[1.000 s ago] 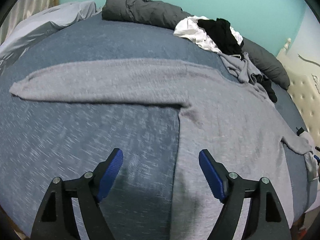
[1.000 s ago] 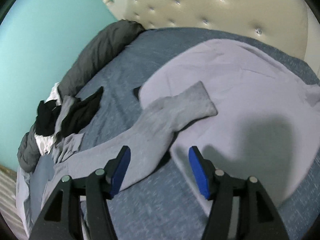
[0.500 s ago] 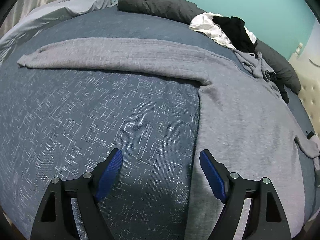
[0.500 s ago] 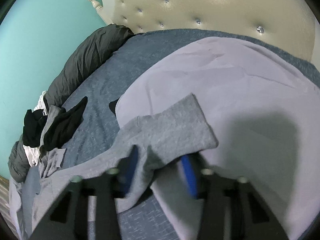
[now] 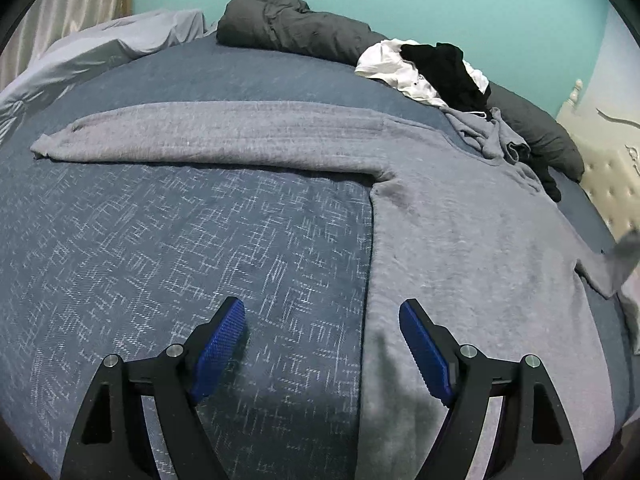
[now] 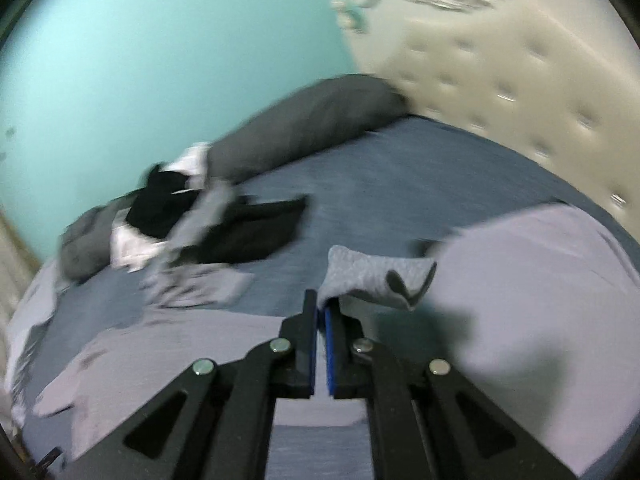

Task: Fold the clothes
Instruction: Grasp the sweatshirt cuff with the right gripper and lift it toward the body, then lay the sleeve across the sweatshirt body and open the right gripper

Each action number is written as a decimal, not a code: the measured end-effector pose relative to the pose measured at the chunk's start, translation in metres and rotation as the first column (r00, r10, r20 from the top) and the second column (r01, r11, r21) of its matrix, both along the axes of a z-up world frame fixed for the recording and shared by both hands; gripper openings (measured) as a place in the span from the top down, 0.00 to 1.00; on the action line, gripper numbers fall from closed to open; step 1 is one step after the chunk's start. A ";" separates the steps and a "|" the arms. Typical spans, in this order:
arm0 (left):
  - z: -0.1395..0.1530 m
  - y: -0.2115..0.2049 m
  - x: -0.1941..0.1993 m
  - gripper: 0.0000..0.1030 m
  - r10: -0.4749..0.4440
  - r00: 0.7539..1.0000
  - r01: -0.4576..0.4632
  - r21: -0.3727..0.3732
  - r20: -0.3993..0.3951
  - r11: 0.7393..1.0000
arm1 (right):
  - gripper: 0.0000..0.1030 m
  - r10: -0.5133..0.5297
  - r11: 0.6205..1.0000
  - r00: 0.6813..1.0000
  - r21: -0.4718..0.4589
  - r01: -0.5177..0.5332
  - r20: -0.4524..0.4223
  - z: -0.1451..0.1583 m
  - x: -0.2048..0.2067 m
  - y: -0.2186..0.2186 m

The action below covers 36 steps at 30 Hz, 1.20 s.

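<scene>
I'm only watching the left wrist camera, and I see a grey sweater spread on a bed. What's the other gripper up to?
Observer: The right gripper has just closed on the cuff of the grey sweater's sleeve.
Operator: Is that cuff lying flat?
Observer: No, it hangs lifted above the bed, casting a shadow below.
Operator: What's behind it?
Observer: A cream tufted headboard, with a dark grey pillow against it.
</scene>
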<state>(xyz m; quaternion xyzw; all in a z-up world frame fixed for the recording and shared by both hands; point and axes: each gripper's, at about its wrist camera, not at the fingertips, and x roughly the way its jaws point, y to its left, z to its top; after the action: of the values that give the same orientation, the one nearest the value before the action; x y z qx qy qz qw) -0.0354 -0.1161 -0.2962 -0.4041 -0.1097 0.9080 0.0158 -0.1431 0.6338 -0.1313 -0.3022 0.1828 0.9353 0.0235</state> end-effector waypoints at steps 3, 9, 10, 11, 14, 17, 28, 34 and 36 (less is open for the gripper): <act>0.000 -0.004 0.007 0.19 0.002 1.000 -0.002 -0.003 -0.014 1.000 | 0.97 0.121 0.992 0.992 -0.015 -0.121 -0.037 0.021 -0.011 -0.060; -0.002 -0.013 0.020 0.20 0.004 0.999 -0.003 0.015 -0.032 1.000 | 0.97 0.341 0.936 0.936 -0.064 -0.347 -0.084 0.047 -0.024 -0.196; -0.002 -0.014 0.022 0.20 0.003 0.999 -0.003 0.015 -0.037 1.000 | 0.97 0.375 0.922 0.923 -0.071 -0.381 -0.089 0.049 -0.024 -0.221; -0.001 -0.016 0.023 0.19 0.003 0.999 -0.002 0.016 -0.042 1.000 | 0.97 0.407 0.907 0.909 -0.077 -0.415 -0.092 0.051 -0.023 -0.245; -0.001 -0.023 0.027 0.19 0.007 0.999 -0.006 0.035 -0.051 0.999 | 0.97 0.500 0.856 0.862 -0.103 -0.507 -0.083 0.048 -0.016 -0.315; -0.001 -0.030 0.030 0.19 0.020 0.998 -0.016 0.059 -0.059 0.998 | 0.97 0.586 0.800 0.809 -0.122 -0.587 -0.054 0.036 -0.001 -0.382; -0.005 -0.043 0.031 0.18 0.024 0.998 -0.019 0.106 -0.051 0.994 | 0.97 0.736 0.677 0.661 -0.159 -0.719 0.147 -0.070 0.051 -0.526; -0.003 -0.041 0.030 0.18 0.017 0.998 -0.011 0.103 -0.059 0.995 | 0.97 0.734 0.678 0.646 -0.171 -0.715 0.209 -0.110 0.059 -0.542; -0.003 -0.039 0.029 0.18 0.010 0.998 -0.004 0.095 -0.058 0.995 | 0.97 0.737 0.674 0.641 -0.173 -0.718 0.212 -0.112 0.060 -0.545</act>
<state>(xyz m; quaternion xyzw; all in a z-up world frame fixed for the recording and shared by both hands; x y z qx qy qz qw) -0.0061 -0.1551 -0.2996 -0.3758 -0.1535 0.9132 0.0349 -0.0836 0.0892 -0.2428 -0.4726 0.0748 0.8091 -0.3413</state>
